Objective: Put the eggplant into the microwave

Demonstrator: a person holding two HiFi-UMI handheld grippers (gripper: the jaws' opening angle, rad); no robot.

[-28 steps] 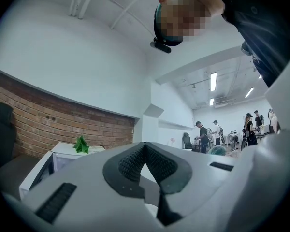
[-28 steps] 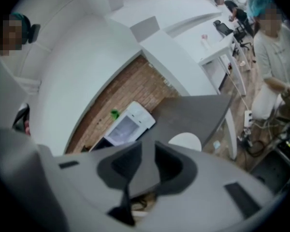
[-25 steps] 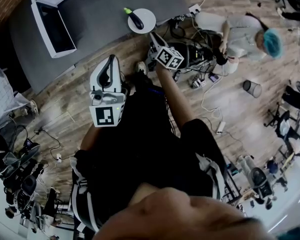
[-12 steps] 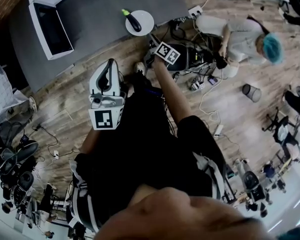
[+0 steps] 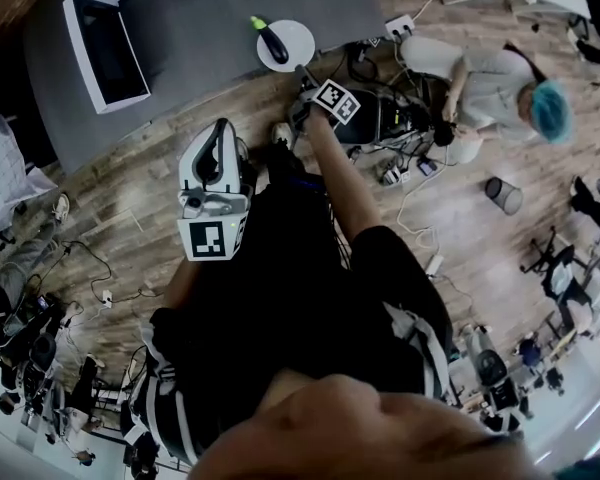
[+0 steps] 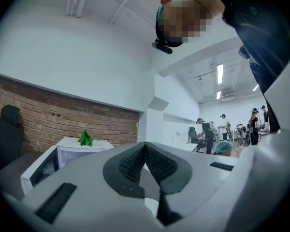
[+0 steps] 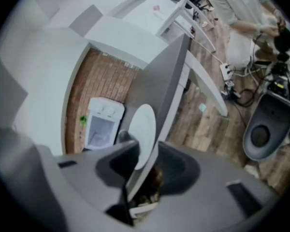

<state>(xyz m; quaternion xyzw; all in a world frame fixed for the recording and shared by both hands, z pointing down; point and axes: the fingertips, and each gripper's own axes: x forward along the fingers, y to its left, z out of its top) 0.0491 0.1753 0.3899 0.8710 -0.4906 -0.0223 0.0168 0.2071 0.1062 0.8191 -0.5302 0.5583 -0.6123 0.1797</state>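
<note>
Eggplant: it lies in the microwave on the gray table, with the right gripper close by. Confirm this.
Not in the microwave: the head view shows the eggplant on the white plate on the gray table, apart from the microwave. The right gripper is close by, its jaws opening with nothing gripped.

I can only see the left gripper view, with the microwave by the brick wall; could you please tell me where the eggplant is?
Observer: The eggplant lies on a white plate on the grey table, to the right of the microwave in the head view.
Operator: Thank you. Where is the right gripper?
Observer: The right gripper is at the plate's near rim, its jaws opening and gripping nothing.
Operator: And where does my left gripper stand relative to the table?
Observer: The left gripper is over the wooden floor, short of the table's edge.
</note>
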